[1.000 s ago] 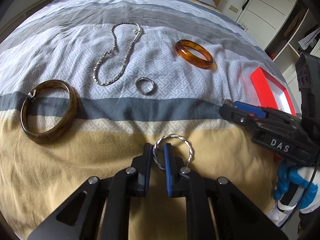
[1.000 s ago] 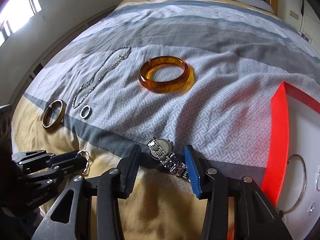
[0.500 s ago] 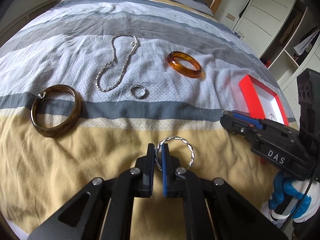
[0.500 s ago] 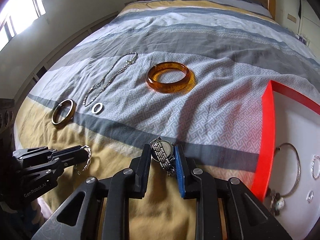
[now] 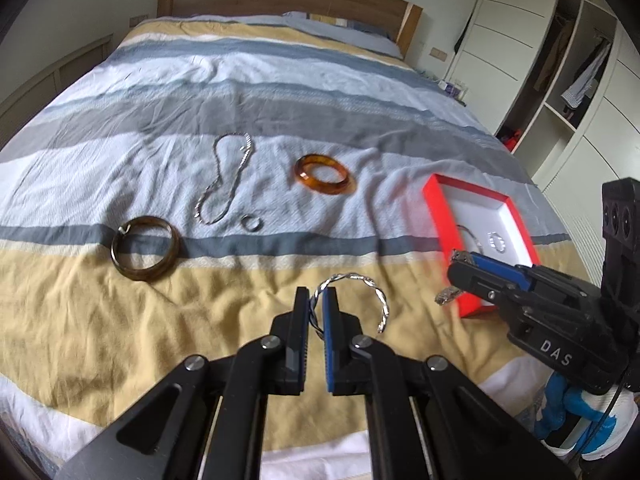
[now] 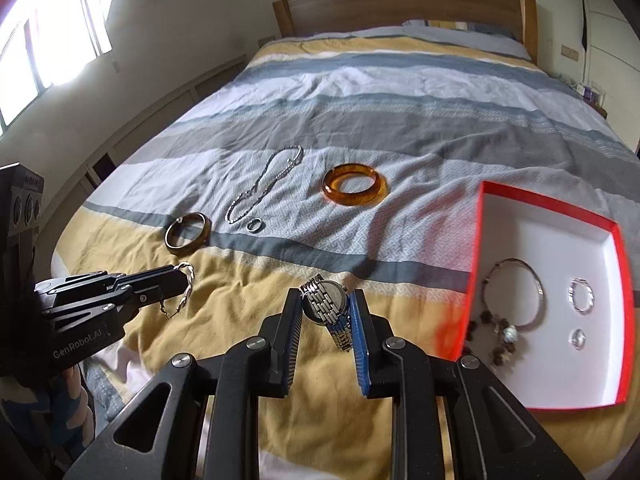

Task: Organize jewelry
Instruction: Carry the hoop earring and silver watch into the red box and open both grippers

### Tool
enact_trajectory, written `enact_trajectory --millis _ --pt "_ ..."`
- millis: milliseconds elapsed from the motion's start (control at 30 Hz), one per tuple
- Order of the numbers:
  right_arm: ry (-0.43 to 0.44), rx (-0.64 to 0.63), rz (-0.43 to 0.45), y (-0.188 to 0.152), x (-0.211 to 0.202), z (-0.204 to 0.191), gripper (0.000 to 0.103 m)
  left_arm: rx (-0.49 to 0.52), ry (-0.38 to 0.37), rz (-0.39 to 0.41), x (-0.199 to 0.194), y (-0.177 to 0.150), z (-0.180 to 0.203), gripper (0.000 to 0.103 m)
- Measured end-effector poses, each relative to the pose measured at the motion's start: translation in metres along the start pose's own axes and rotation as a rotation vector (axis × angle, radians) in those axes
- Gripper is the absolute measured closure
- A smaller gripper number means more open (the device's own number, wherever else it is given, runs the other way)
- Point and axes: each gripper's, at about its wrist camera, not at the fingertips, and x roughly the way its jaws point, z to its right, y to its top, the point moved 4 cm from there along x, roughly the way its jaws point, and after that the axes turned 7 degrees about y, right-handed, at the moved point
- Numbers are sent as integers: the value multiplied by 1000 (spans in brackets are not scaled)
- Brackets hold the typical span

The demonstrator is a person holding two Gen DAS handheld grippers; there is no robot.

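So I've got both hands full right now. The left gripper (image 5: 316,304) is clamped down on one end of a twisted silver wire cuff bracelet (image 5: 352,292), jaws basically together with only the thin wire between them, and the open loop sticks out past the tips, clear of the bed. The right gripper (image 6: 326,312) is squeezed on a silver metal watch with a link band (image 6: 328,312), pads pressing the sides of the round case while the band dangles below. Pinching the case makes sense to me, since the links are floppy and slick and would probably slide out.

Both pieces look headed for the red cardboard box with the white inside (image 6: 616,320), sitting on the striped duvet (image 6: 360,120) off to the right. It already has a thin silver bangle, a beaded piece and a couple of small rings in it.

Still lying on the duvet: a glossy amber resin bangle (image 6: 354,188), a dark brown bangle (image 6: 188,234), a fine silver chain necklace (image 6: 264,188) and a small silver ring (image 6: 255,225). The bangles are rigid and chunky, so easy grabs I'd guess. The chain is the annoying one, limp and snaky on the soft wrinkled fabric.
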Motion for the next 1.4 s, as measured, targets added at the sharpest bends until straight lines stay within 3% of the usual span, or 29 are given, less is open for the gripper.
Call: enact_trajectory --millis 167,400,600,767,1133,1400 --pt "-28 28 56 -6 -37 22 79 53 -38 17 -13 6 42 98" --pt "-106 111 97 -22 -78 88 79 135 -104 -17 5 10 116 98" --pt "-168 172 67 -44 -81 147 79 215 -140 -60 40 12 180 97" --pt "-204 190 26 -56 -67 182 79 262 -125 -93 84 24 221 97" --pt "-250 170 -36 -65 -40 224 79 264 -81 -165 166 32 243 97" --pt "-264 104 -67 -61 -26 218 79 317 -35 -160 181 33 246 97"
